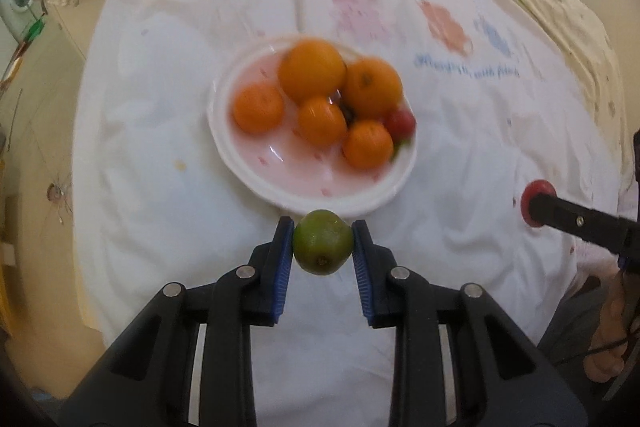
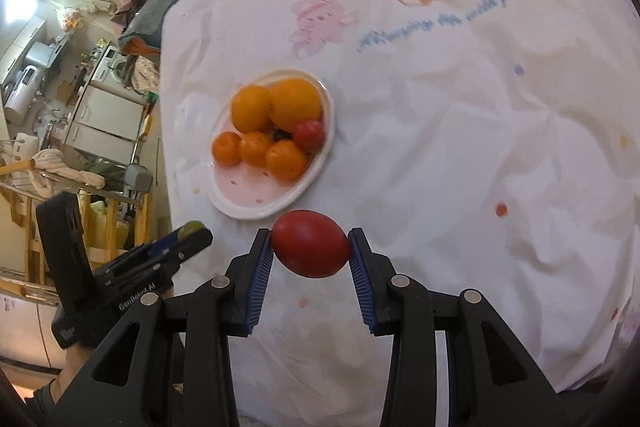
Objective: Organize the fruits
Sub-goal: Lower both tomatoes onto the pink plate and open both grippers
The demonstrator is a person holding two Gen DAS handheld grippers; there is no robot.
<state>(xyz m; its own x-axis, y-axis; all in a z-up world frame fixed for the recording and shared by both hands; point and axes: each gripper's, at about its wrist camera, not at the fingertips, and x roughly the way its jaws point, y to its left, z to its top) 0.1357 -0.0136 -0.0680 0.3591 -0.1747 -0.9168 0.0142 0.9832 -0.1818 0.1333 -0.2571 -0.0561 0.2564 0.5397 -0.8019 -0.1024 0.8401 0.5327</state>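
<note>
Left hand-held gripper [image 1: 323,242] pinches green fruit [image 1: 322,243]

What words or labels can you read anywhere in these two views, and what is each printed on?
"GenRobot.AI": white print on the black body of the left gripper, right wrist view.
Blue cursive line on the white cloth: too blurred to read in either view.
White word low on the same gripper's handle: partly cut off, unreadable.

Green lime [image 1: 322,242], red tomato [image 2: 310,249], orange citrus [image 1: 312,70] (white plate [image 1: 248,171]).
</note>
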